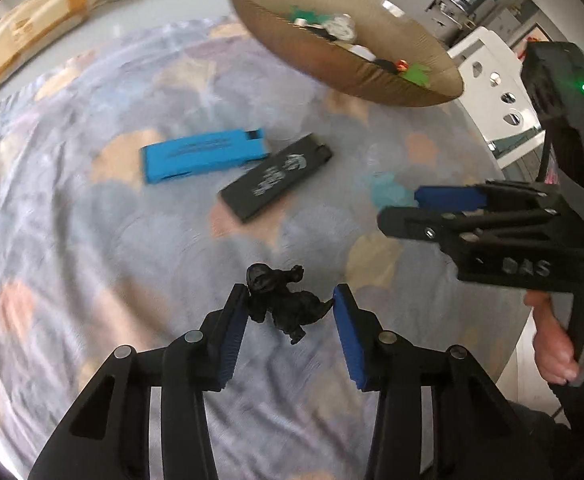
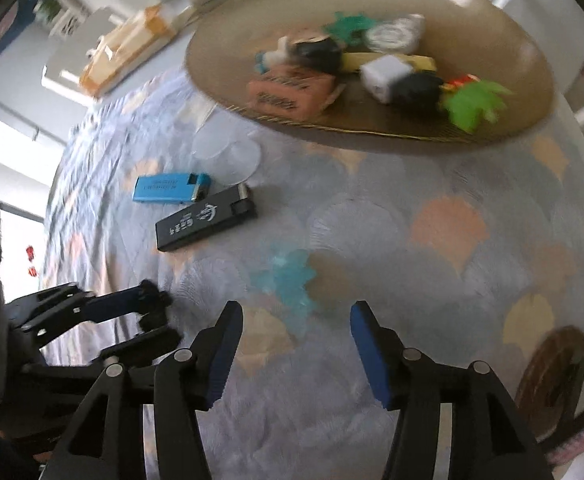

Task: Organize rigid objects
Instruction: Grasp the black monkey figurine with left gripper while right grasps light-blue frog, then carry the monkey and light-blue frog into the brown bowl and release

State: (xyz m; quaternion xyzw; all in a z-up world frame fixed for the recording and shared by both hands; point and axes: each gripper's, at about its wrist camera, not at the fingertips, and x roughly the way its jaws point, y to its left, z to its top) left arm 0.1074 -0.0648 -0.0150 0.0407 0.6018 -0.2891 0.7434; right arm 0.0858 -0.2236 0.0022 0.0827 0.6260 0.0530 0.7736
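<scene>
— Since the figurine (image 1: 282, 304) lies between the left gripper (image 1: 290, 300) pads, near side of the tray (image 1: 443, 92), which arm is nearer?
— Left; jaws open, its length spanning them. Right gripper (image 2: 295, 316) open, empty.

The left hand-held gripper (image 1: 290, 307) stands with its blue-padded fingers (image 1: 232, 336) apart around a small black figurine (image 1: 282, 300), the left pad touching it, the right pad just at its tail. Ahead of it on the patterned cloth (image 1: 72, 240) lie a black rectangular case (image 1: 276, 176) and a blue one (image 1: 204, 154) side by side. Farther ahead to the right sits a tan tray (image 1: 371, 76) holding mixed small items. The right hand-held gripper (image 1: 431, 204) reaches in from the right, a hand (image 1: 551, 340) on its handle.
</scene>
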